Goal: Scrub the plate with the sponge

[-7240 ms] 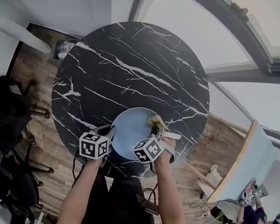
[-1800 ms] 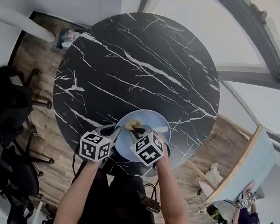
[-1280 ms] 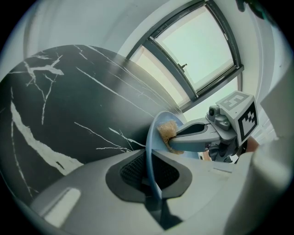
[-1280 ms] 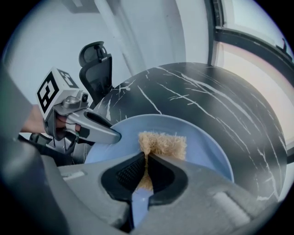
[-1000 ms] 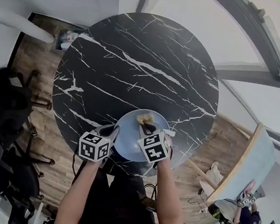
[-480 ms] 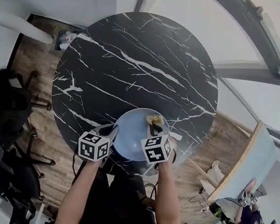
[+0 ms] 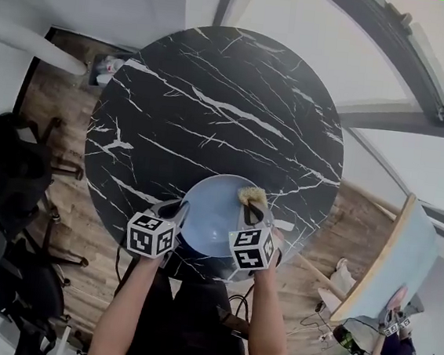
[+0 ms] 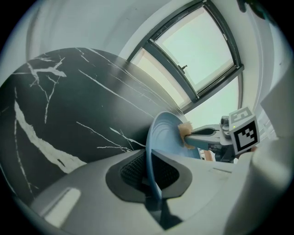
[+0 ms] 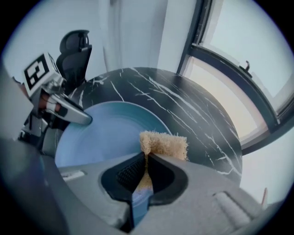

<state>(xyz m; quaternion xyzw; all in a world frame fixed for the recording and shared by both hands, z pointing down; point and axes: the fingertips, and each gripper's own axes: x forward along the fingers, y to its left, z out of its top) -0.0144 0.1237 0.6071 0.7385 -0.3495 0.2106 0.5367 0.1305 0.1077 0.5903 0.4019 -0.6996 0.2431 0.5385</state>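
Scrubbing in hand: left claw (image 8: 149, 173) grips the pale blue round plate (image 7: 212, 211) by its rim, right claw (image 9: 144, 170) pinches the tan fibrous sponge (image 9: 164, 144). Next stroke should cross centre.

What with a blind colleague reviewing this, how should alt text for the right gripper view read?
The right tool grips a tan sponge at the edge of a light blue plate. Across it, the left tool clamps the rim, on a round black marble table.

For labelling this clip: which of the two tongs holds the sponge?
The right tongs, shut on the tan sponge at the far edge of the blue plate. The left tongs instead clamp the plate's near rim.
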